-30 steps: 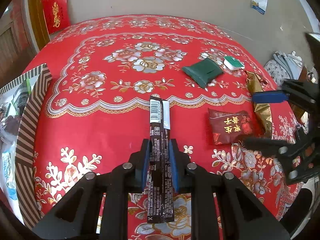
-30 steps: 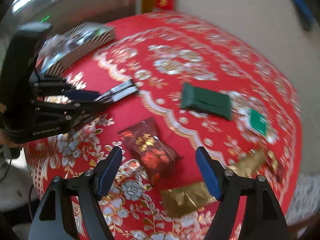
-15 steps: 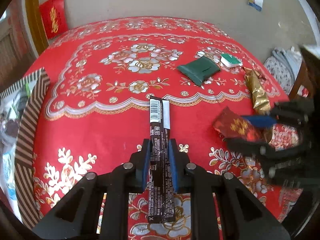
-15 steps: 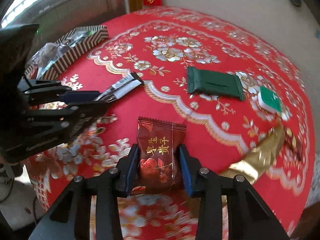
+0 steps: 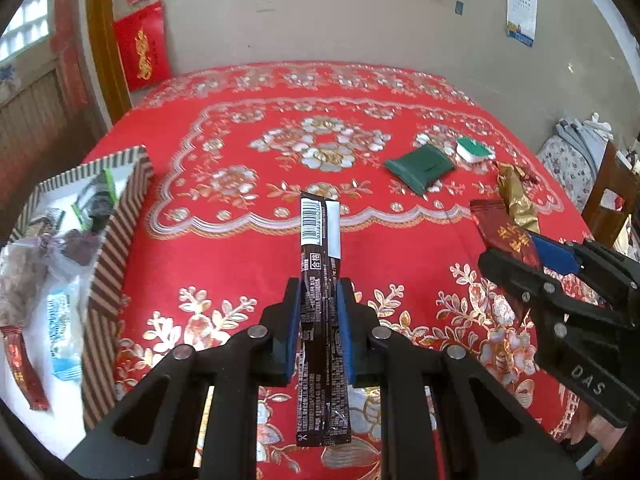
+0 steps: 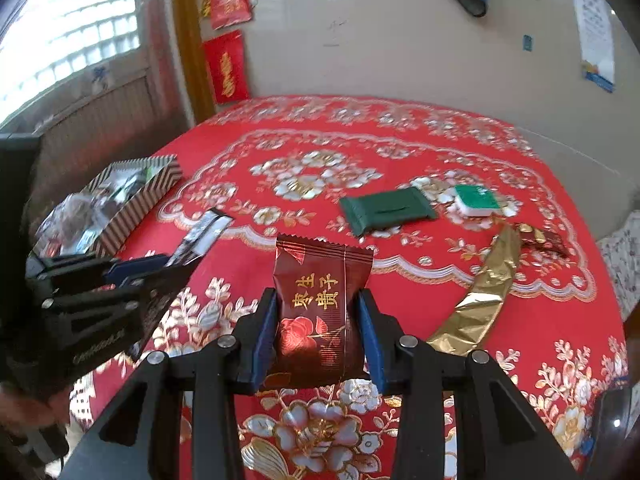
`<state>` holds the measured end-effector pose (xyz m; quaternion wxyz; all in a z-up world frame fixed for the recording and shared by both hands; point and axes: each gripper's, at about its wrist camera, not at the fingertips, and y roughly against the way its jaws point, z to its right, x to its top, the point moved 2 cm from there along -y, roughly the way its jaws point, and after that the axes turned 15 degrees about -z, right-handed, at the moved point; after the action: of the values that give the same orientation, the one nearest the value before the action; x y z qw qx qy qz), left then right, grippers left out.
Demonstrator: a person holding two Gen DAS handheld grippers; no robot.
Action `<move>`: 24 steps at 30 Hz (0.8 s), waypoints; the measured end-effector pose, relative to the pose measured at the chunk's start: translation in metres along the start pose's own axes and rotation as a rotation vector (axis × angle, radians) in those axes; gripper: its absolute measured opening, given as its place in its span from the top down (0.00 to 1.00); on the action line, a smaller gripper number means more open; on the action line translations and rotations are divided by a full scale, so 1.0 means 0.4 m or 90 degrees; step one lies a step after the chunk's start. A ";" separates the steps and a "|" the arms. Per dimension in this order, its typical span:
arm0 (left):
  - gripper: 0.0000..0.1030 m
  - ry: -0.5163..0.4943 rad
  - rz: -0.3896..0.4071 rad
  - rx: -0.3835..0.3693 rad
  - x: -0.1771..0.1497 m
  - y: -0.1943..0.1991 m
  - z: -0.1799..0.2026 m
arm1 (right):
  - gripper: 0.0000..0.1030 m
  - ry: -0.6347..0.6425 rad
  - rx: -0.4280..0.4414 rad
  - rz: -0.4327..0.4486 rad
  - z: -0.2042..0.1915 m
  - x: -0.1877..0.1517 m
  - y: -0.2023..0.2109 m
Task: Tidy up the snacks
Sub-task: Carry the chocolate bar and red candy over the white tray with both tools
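Observation:
My left gripper (image 5: 319,300) is shut on a long dark brown snack bar (image 5: 320,264) with a white barcode end, held above the red tablecloth. My right gripper (image 6: 317,310) is shut on a dark red candy packet (image 6: 320,300) with gold characters, lifted off the table. The right gripper shows in the left wrist view (image 5: 532,256) at the right, the left gripper in the right wrist view (image 6: 160,264) at the left. A striped box (image 5: 116,236) holding several snacks sits at the table's left edge.
On the flowered red tablecloth (image 6: 312,152) lie a green packet (image 6: 386,210), a small green-and-white tub (image 6: 478,200), a gold wrapper (image 6: 486,292) and a small dark red wrapper (image 6: 542,236), all to the right. A wooden chair (image 5: 608,196) stands beyond the right edge.
My right gripper closed on the red candy packet and lifted it off the table. My left gripper kept hold of the brown bar and both rose, tilting the views up.

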<state>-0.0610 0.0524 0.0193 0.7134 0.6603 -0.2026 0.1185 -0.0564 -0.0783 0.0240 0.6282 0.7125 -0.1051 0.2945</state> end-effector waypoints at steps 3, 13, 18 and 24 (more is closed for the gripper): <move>0.81 0.006 0.011 0.002 0.001 0.011 -0.005 | 0.61 -0.020 -0.019 0.020 -0.002 0.005 0.017; 0.81 0.012 0.039 0.006 0.003 0.045 -0.011 | 0.61 -0.039 -0.024 0.041 -0.026 0.015 0.037; 0.81 0.017 0.049 0.011 0.003 0.060 -0.024 | 0.61 -0.032 -0.022 0.040 -0.041 0.021 0.037; 0.81 0.029 0.044 -0.001 0.000 0.060 -0.048 | 0.62 -0.024 -0.009 0.033 -0.053 0.025 0.034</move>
<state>-0.0688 0.0738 0.0399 0.7139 0.6495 -0.2089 0.1580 -0.0616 -0.0585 0.0417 0.6234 0.7105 -0.1374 0.2963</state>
